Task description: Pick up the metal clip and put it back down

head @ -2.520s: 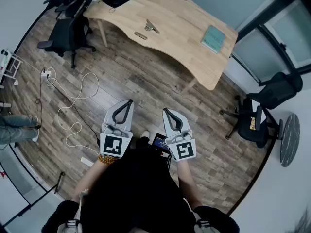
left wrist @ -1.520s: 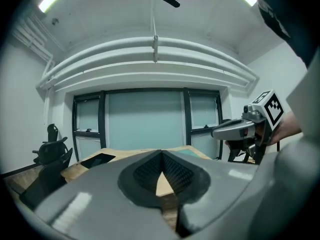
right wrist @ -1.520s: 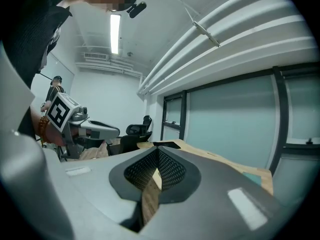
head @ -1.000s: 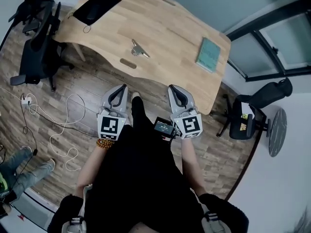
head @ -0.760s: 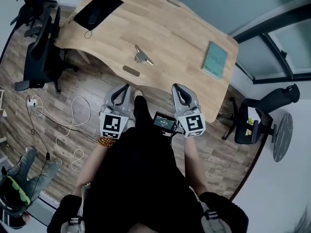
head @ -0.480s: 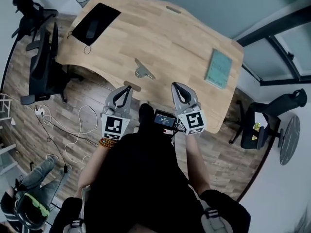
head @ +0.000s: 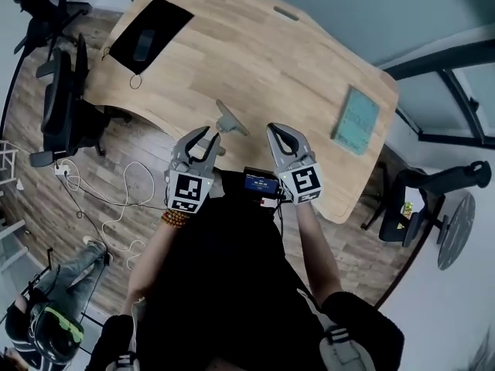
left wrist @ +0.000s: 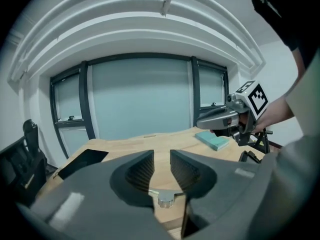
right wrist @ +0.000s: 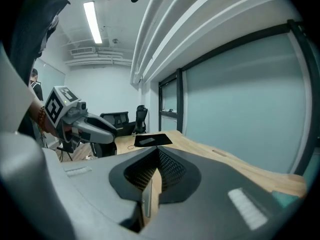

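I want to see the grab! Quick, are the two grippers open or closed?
Left gripper: open, empty.
Right gripper: shut, holding nothing.

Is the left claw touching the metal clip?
Cannot tell. The left gripper view shows the metal clip past the left gripper's open jaws; neither contact nor gap is plain.

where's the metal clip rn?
Head view: the metal clip lies on the wooden desk near its front edge, just ahead of the open left gripper and well left of the teal book.
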The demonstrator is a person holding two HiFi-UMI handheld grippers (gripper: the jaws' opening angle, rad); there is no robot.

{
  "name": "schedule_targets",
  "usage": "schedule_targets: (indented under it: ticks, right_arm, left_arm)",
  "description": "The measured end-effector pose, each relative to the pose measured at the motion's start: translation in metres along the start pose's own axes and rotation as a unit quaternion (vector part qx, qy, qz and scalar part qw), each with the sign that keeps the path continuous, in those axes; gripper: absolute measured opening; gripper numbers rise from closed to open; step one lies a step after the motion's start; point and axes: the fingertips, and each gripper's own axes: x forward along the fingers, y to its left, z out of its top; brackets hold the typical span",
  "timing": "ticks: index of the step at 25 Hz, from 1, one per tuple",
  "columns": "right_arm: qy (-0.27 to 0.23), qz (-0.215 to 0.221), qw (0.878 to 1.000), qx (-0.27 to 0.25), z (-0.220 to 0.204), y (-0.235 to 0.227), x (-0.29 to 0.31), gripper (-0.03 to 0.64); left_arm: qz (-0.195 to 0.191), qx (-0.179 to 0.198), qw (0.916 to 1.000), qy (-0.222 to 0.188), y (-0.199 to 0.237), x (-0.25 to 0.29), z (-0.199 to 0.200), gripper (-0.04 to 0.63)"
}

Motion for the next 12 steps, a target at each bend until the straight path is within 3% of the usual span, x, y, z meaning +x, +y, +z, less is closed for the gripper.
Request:
schedule_targets:
  ticks: [6, 12]
  right_arm:
    - [0.024, 0.002, 1.000, 0.011, -0.007, -0.003, 0.023, 0.023]
    - [0.041, -0.002, 0.999, 0.024, -0.019, -0.003, 0.034, 0.023]
  left_arm:
    - [-0.016, -0.011, 0.9987, 0.048, 0.012, 0.043, -0.044, 0.199]
    - [-0.010, -0.002, 0.9974, 0.072, 0.017, 0.077, -0.079, 0.219]
